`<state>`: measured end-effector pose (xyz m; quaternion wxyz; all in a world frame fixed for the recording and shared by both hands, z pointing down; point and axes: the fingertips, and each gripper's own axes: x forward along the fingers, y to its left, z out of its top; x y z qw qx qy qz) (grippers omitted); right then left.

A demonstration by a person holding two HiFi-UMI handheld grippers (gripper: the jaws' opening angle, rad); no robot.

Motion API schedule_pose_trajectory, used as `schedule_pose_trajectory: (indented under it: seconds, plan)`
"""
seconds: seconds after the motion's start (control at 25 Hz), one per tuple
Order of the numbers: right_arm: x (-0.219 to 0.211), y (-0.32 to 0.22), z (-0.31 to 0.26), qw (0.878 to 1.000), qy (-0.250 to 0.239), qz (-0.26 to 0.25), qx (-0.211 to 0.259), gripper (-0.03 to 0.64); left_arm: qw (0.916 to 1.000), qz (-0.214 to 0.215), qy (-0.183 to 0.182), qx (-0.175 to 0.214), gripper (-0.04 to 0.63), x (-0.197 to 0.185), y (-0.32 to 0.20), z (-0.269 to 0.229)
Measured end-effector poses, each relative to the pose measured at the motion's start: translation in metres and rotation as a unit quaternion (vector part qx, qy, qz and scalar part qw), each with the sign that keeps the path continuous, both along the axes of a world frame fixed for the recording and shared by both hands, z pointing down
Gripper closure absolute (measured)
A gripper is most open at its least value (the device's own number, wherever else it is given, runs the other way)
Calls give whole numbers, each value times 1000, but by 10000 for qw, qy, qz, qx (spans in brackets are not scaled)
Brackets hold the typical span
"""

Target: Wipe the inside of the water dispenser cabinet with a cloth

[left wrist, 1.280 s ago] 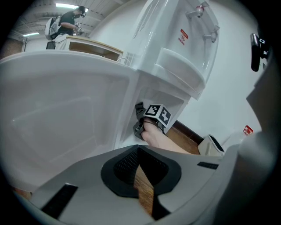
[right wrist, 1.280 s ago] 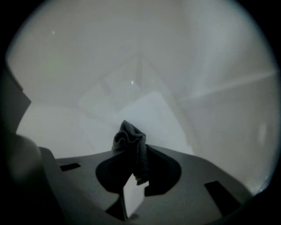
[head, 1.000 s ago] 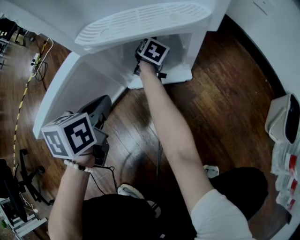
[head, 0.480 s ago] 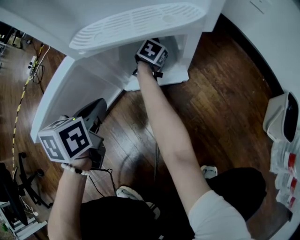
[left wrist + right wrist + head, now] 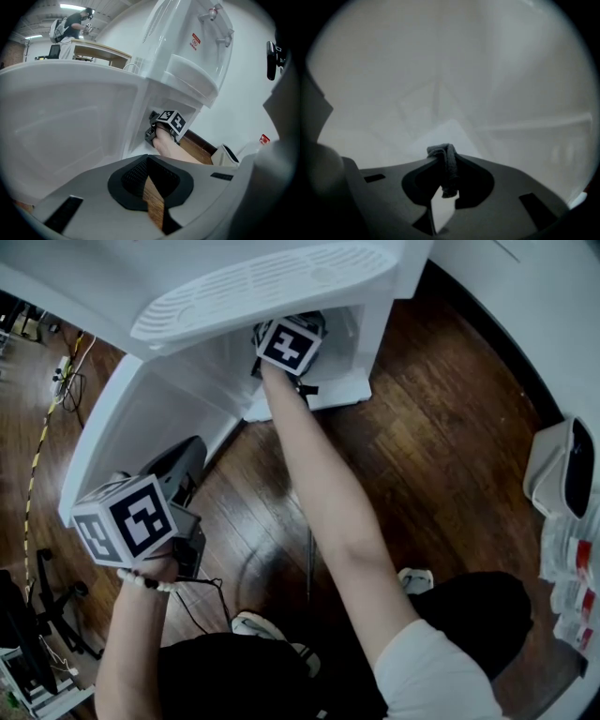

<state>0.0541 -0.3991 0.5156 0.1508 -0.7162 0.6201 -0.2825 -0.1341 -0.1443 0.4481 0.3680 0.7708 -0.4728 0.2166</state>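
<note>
Wiping in progress: the right gripper (image 5: 444, 183), jaws clenched on a small dark grey fabric cloth (image 5: 449, 161), reaches inside the white plastic water dispenser cabinet (image 5: 220, 371) at 12 o'clock, with the cloth facing a pale inner corner. The left gripper (image 5: 152, 192), at 8 o'clock beside the open white cabinet door (image 5: 122, 427), has its jaws drawn together on nothing. Judged mid-task; wiped and unwiped walls look alike, so the remainder cannot be gauged

Right gripper (image 5: 284, 337) is inside the cabinet (image 5: 354, 345) at far centre, cloth (image 5: 448, 168) between its jaws. The cabinet's door (image 5: 131, 423) swings out left; left gripper (image 5: 181, 463) sits near-left, just outside it.
</note>
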Motion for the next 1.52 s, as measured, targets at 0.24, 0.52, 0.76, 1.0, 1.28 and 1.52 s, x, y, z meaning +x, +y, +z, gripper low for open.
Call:
schedule_pose_trajectory:
  seconds: [0.24, 0.52, 0.76, 1.0, 1.28, 1.52]
  plan:
    - [11, 7, -52, 9946, 411, 271, 912, 555, 10000, -12, 4, -1, 597, 0, 0, 0]
    - [21, 5, 0, 9992, 43, 389, 78, 558, 10000, 3, -9, -34, 597, 0, 0, 3]
    - [24, 9, 65, 9950, -102, 408, -905, 558, 10000, -43, 29, -78, 598, -3, 0, 7]
    - [19, 14, 104, 9849, -392, 311, -1660, 558, 10000, 8, 2, -84, 597, -2, 0, 6]
    - [-19, -18, 156, 9741, -1597, -300, -1572, 558, 10000, 65, -16, -51, 597, 0, -1, 2]
    - [39, 22, 96, 9844, -550, 714, -1508, 558, 10000, 80, -25, -25, 598, 1, -1, -2]
